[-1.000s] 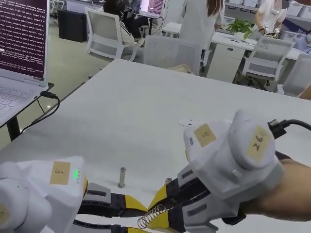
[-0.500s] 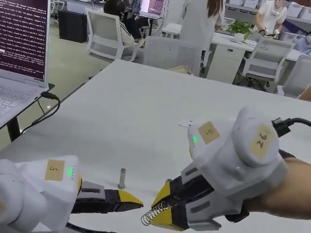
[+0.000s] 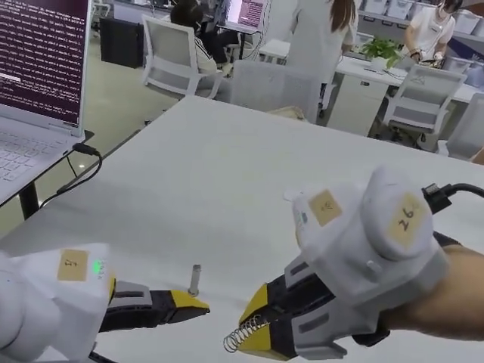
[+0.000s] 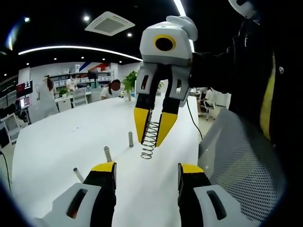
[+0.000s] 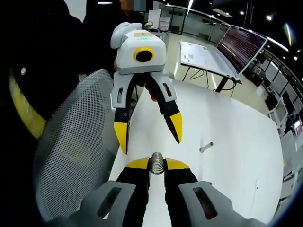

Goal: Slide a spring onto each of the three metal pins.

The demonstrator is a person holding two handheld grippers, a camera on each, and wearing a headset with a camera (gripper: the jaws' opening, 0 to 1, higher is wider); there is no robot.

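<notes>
My right gripper [image 3: 255,331] is shut on a steel coil spring [image 3: 239,335] that sticks out past its yellow tips, low over the white table [image 3: 227,174]. In the right gripper view the spring [image 5: 157,163] sits pinched between the jaws. My left gripper [image 4: 147,171] faces it from the left, open with nothing in it, a short gap from the spring [image 4: 148,142]. In the left gripper view, three short metal pins [image 4: 108,153] stand upright in a row on the table, all bare. One pin [image 3: 195,278] stands just beyond the two grippers.
An open laptop [image 3: 38,83] with a cable [image 3: 76,170] sits at the table's left edge. Office chairs [image 3: 178,57] and people stand beyond the far edge. A small white piece [image 3: 291,195] lies mid-table. A mesh chair back [image 5: 71,142] is close behind the left gripper.
The left gripper has drawn back to the left, away from the spring. The right gripper still holds the spring, which has hardly shifted. The head camera has shifted a little.
</notes>
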